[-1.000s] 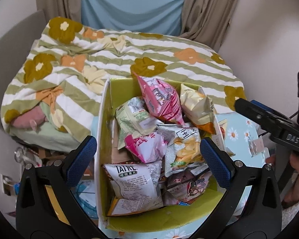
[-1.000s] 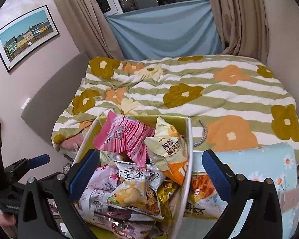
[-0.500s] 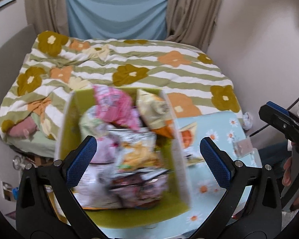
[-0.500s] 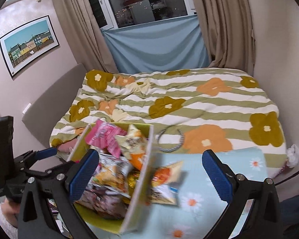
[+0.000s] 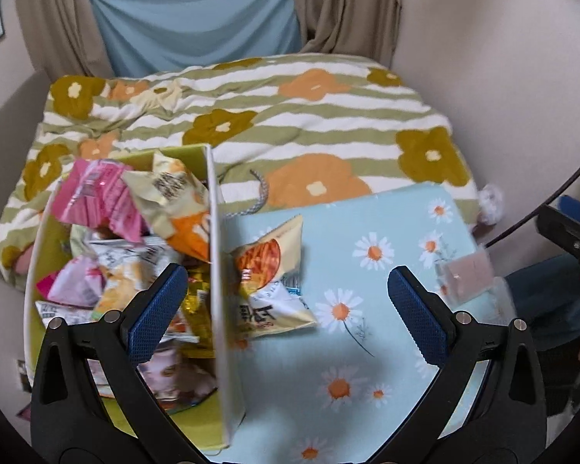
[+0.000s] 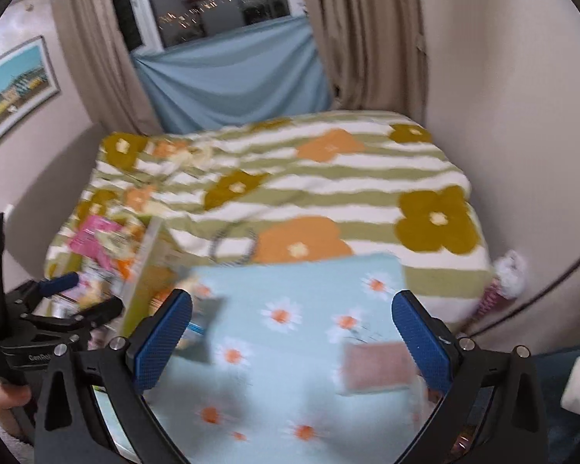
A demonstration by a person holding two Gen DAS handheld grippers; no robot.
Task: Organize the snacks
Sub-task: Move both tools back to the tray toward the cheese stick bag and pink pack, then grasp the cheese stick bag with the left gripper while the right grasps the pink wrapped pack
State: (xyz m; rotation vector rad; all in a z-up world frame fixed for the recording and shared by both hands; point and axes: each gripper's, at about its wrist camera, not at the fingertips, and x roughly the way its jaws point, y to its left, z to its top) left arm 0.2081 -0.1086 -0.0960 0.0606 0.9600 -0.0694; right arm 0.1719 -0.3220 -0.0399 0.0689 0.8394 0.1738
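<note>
A green box with white walls stands at the left of a daisy-print table and is heaped with several snack bags, among them a pink one and a cream one. One cream-and-orange snack bag lies on the table against the box's right wall. My left gripper is open and empty above the box wall and that bag. My right gripper is open and empty over the table, right of the box; this view is blurred.
A small clear container with a pinkish block sits at the table's right edge, also in the right wrist view. A bed with a striped flower quilt lies behind the table. A wall stands close on the right.
Both grippers have swung right and back from over the box toward the table. The loose bag beside the box has come into the left wrist view. Both stay open.
</note>
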